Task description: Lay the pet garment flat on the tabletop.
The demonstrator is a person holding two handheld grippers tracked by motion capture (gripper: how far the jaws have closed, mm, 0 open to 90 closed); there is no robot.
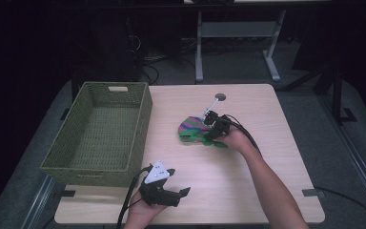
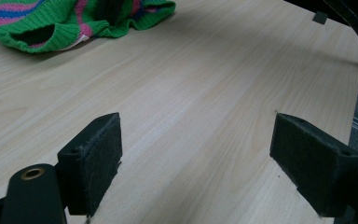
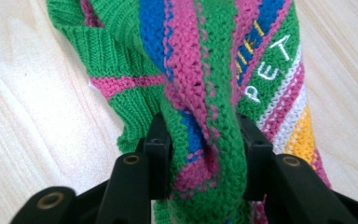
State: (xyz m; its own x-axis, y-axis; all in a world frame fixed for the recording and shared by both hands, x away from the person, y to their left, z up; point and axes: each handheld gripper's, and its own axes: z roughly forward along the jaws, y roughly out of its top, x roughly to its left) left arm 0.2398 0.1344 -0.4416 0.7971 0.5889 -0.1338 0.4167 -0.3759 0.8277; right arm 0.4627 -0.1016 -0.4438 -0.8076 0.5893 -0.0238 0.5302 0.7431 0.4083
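From above, the right gripper [image 1: 213, 134] is pinching the stripy knitted sweater [image 1: 193, 130] lying in the middle of the table [image 1: 262, 191], beside the green basket [image 1: 102, 131]. The left gripper [image 1: 171, 188] is waiting near the front edge. In the left gripper view, its jaws are standing wide apart over bare wood. In the right gripper view, the jaws are squeezing a bunched fold of the sweater.

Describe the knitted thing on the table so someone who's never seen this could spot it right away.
On the pale wooden table, look right of the green wicker basket, near the middle. The knit lies bunched there, a fold of it pinched in the right gripper. It is the one soft, many-coloured thing: green ribbing with pink, blue, white and yellow stripes and white letters.
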